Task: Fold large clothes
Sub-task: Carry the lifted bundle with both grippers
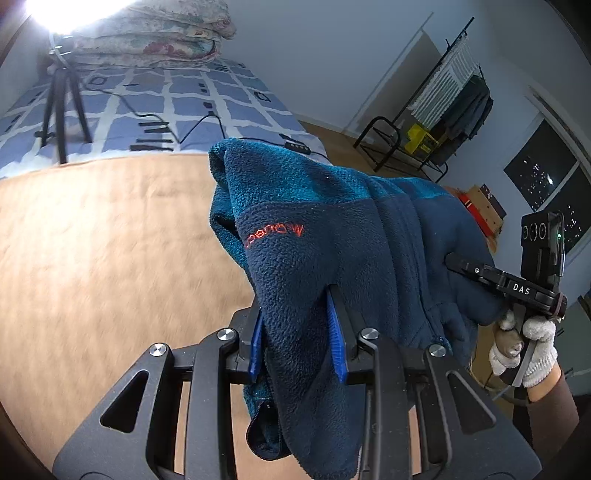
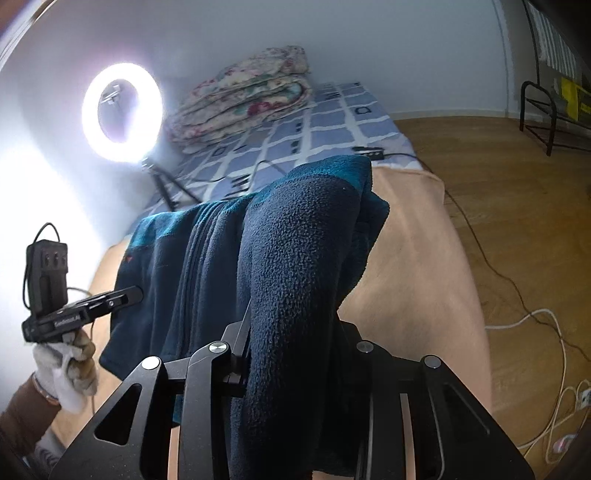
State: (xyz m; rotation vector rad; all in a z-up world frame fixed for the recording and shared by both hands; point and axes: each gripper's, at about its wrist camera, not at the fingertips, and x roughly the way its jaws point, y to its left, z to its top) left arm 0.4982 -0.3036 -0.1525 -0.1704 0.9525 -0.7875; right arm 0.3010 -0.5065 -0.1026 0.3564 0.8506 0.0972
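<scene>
A dark navy and teal fleece jacket (image 1: 332, 229) with an orange logo hangs in the air above a tan blanket (image 1: 92, 240) on the bed. My left gripper (image 1: 299, 317) is shut on one bunched part of the fleece, blue pads pressed into the cloth. My right gripper (image 2: 291, 325) is shut on another fold of the fleece jacket (image 2: 295, 240), its fingertips hidden under the cloth. Each gripper shows in the other view: the right one (image 1: 454, 262) at the jacket's right side, the left one (image 2: 133, 293) at its left side.
A blue checked bedsheet (image 1: 192, 99) lies beyond the blanket, with a tripod (image 1: 62, 107), cables and a folded floral quilt (image 1: 155, 33). A ring light (image 2: 122, 110) glares at left. A black clothes rack (image 1: 436, 118) stands on the wooden floor (image 2: 517, 206) at right, with loose cables.
</scene>
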